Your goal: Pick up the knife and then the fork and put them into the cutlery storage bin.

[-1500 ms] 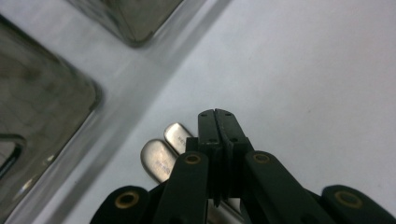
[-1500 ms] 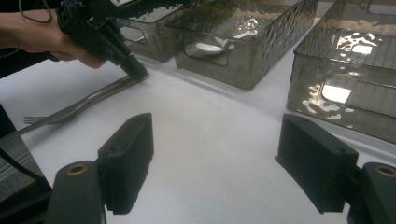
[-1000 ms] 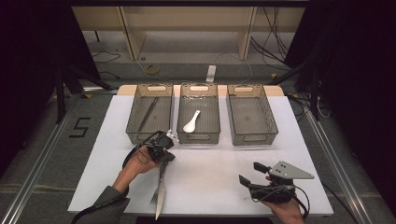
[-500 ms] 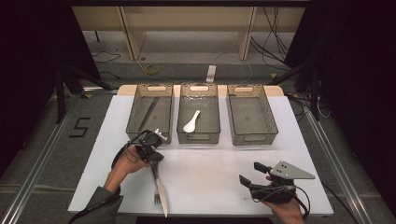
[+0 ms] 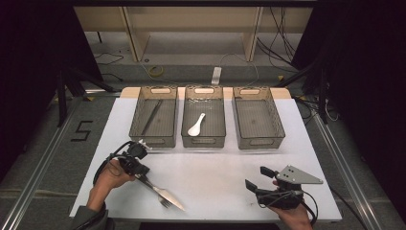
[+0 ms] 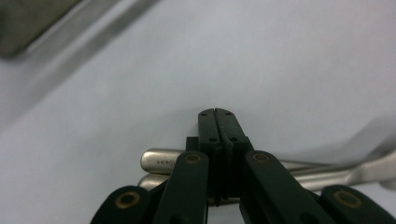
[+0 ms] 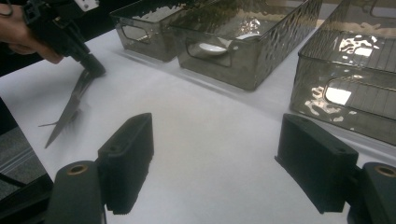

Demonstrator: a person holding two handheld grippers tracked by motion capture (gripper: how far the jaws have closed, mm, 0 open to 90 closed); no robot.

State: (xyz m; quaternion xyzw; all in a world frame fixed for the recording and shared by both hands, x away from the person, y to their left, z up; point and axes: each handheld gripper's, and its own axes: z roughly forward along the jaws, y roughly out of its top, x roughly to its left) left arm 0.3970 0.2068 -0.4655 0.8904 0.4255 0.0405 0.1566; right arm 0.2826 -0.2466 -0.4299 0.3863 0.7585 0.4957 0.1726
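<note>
At the desk's [image 5: 225, 167] near left, the left claw [image 5: 141, 170] is clamped on a fork [image 5: 163, 198] and knife [image 5: 170, 197] by their handles.
Both blades trail toward the person, away from the three bins [image 5: 264, 143]; the right claw [image 5: 256, 178] rests agape, well apart.

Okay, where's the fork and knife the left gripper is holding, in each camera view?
High view: fork and knife at lower left, slanting down-right from the left gripper.
Left gripper view: handles cross behind the closed jaws.
Right gripper view: upper left, tips pointing down.
Shared landmark: white table.
</note>
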